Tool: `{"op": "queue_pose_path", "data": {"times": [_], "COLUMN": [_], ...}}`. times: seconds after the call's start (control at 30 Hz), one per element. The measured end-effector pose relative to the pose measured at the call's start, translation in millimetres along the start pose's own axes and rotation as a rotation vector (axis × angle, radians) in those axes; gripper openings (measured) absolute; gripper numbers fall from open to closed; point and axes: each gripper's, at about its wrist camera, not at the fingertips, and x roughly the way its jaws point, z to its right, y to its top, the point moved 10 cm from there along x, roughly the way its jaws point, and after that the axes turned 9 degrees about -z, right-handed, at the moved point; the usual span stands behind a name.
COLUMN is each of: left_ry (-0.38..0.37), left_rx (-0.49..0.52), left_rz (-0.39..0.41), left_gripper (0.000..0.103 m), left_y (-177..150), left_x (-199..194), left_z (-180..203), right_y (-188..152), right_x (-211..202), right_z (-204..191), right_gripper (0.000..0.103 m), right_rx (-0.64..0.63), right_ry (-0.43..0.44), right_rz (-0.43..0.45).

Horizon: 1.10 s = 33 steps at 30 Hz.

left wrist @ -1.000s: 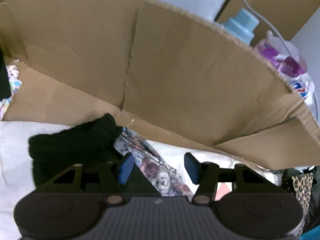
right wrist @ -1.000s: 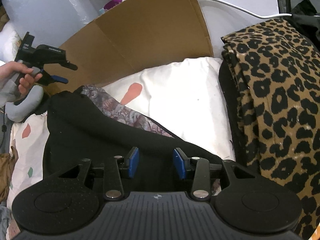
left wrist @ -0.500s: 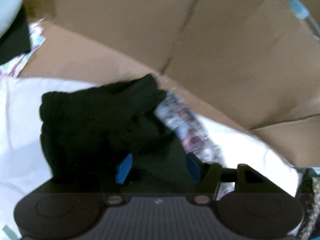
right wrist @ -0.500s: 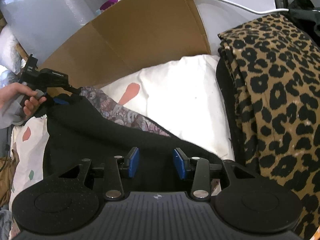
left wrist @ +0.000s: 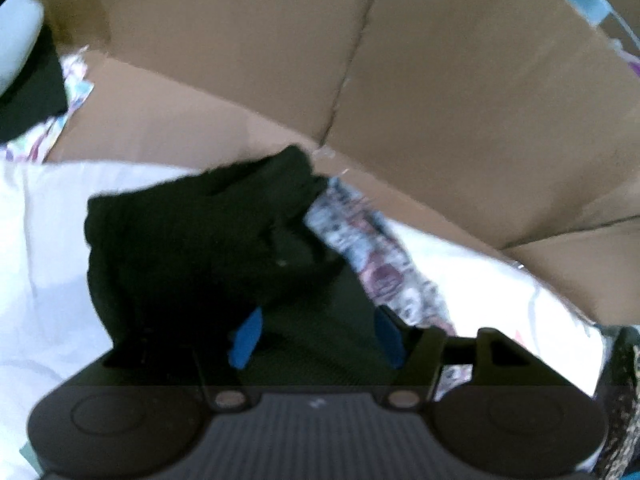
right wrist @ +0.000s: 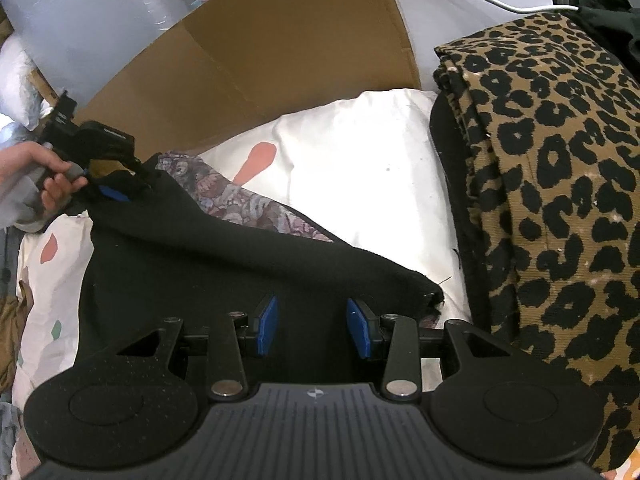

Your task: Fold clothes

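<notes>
Since the earlier frame, left gripper (left wrist: pixel 316 336) was lowered onto the far corner of the black garment (right wrist: pixel 224 272), jaws just widened, cloth between the pads, no pinch seen. Right gripper (right wrist: pixel 312 328) was held part-open over the near hem, nothing clamped. Garment was spread on white bedding (right wrist: pixel 360 160), cardboard box (left wrist: pixel 460 100) behind, leopard-print fabric (right wrist: pixel 560 200) at right.

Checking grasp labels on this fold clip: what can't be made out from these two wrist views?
- Left wrist view: motion-blurred; whether the left gripper pads touch the black garment is unclear.
- Right wrist view: the left gripper's tips are sunk in that garment's corner, contact hidden.
- Right wrist view: the right gripper body covers the garment's near edge.
- Floral garment: mostly under the black one.
- Leopard-print fabric: cut off by the right edge.
</notes>
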Motion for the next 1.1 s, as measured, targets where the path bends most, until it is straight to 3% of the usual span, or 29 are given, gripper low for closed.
{"op": "queue_pose_path", "data": {"times": [0.23,0.5,0.67,0.73,1.1], "left_ry": [-0.011,0.031,0.045,0.026,-0.036], "left_rx": [-0.013,-0.062,-0.057,-0.054,0.023], "left_rz": [-0.024,-0.056,-0.059,-0.061,0.024], "left_gripper": [0.044,0.038,0.01,0.006,0.003], "left_y": [2,-12,-14,-15,7], "left_x": [17,43,42,38,-23], "left_z": [14,-4,-12,-13,14], "right_y": [1,18,34,37,26], "right_x": [-1,-6,-7,-4,15], "right_z": [5,0,-1,1,18], "right_gripper": [0.045,0.045,0.045,0.045,0.044], "right_rx": [0.019,-0.026,-0.082,-0.091,-0.111], "right_ry": [0.002,0.008,-0.009,-0.02,-0.093], "right_rz": [-0.001,0.036,0.061,0.059,0.011]}}
